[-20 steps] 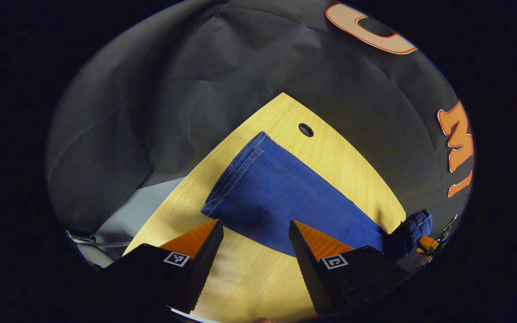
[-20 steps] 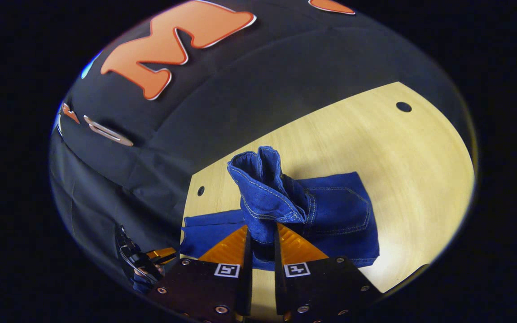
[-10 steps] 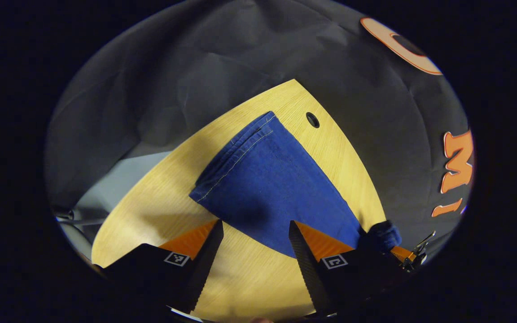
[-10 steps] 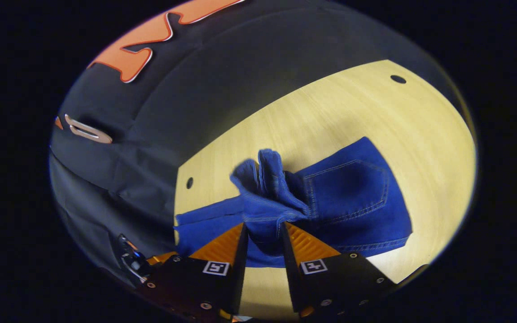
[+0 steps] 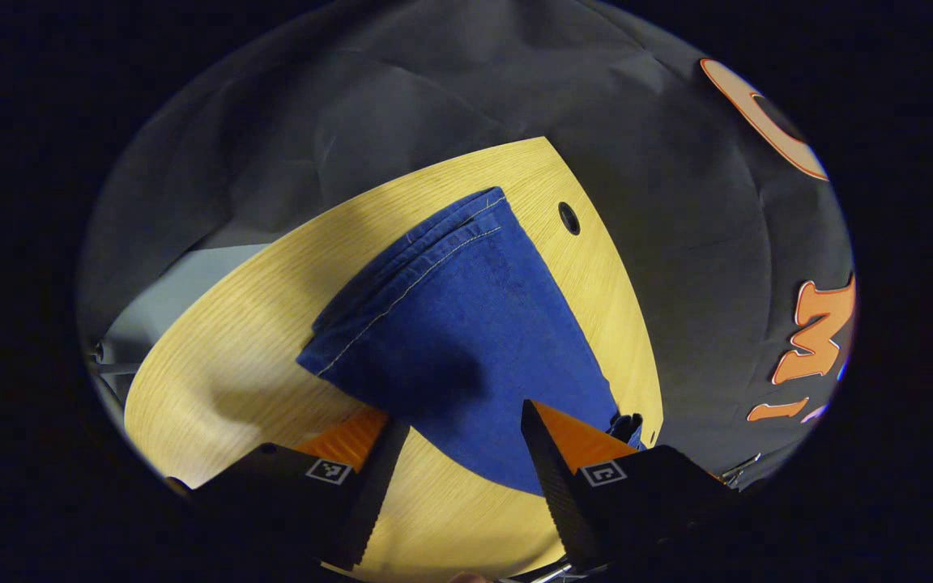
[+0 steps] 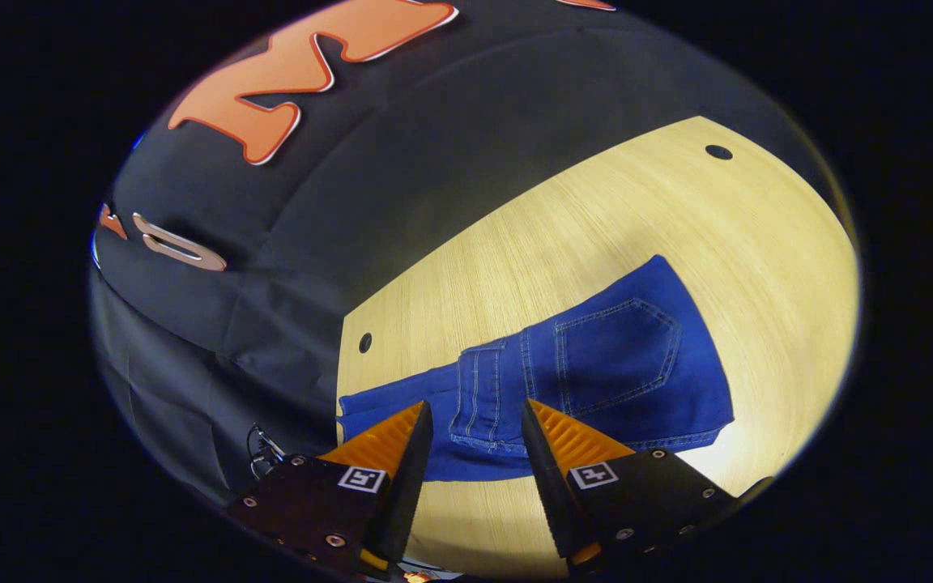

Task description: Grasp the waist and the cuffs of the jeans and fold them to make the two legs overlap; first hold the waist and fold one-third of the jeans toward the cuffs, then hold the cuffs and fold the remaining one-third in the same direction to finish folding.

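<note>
Fingers of both grippers stand released over the jeans, waist third folded; next, clamp the cuffs.

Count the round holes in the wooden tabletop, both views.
2 per view. Left gripper view: one round hole beside the blue jeans' cuffs. Right gripper view: one hole near the cloth wall, another far right. Some may coincide or be hidden.
</note>
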A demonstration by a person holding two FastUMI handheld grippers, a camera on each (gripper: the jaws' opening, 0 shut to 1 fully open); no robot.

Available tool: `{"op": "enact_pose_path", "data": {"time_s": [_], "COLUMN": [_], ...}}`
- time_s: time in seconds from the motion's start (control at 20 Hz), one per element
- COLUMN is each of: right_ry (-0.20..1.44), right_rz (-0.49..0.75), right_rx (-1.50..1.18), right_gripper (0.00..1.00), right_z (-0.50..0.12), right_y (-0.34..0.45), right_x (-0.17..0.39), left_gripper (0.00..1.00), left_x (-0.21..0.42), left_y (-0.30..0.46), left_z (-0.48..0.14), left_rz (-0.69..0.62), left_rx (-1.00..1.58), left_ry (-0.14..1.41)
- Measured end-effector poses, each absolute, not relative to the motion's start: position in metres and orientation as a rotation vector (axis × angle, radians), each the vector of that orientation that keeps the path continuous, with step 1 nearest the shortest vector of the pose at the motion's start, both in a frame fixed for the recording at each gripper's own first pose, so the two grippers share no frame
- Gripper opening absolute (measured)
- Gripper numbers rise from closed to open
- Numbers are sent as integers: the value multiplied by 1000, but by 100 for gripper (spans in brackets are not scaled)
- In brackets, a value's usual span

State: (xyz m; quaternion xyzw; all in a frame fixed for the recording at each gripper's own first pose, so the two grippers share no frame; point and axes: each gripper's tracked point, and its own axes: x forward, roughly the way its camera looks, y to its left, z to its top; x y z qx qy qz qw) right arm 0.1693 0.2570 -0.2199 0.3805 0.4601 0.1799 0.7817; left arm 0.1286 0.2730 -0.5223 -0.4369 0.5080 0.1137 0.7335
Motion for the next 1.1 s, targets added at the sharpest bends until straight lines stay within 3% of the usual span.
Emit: {"op": "enact_pose_path", "data": {"time_s": [0.3,0.45,0.5,0.6,0.7,0.75,1.1], "right_ry": [968,974,980,992,1002,1001,995], "right_rz": [308,270,261,245,237,240,252], "right_rx": [870,878,886,894,910,919,935], "right_gripper": [68,68,68,68,68,68,68], "right_z": [-219,-223,-227,-234,-241,-243,-252], "right_y": [217,206,203,196,191,189,161], "right_x": [164,157,155,150,150,152,169], "left_gripper": [83,52,47,23,19,5,1], "left_x": [165,178,177,181,187,188,195], "left_y": [275,275,276,274,275,273,267], "left_z": [-535,-540,-547,-549,-555,-552,-498], "left_rz": [274,329,370,385,372,356,282], "left_rx": [-977,-956,-929,-906,-888,-896,-942], "left_ry": [1027,1034,1068,1124,1165,1168,946]}}
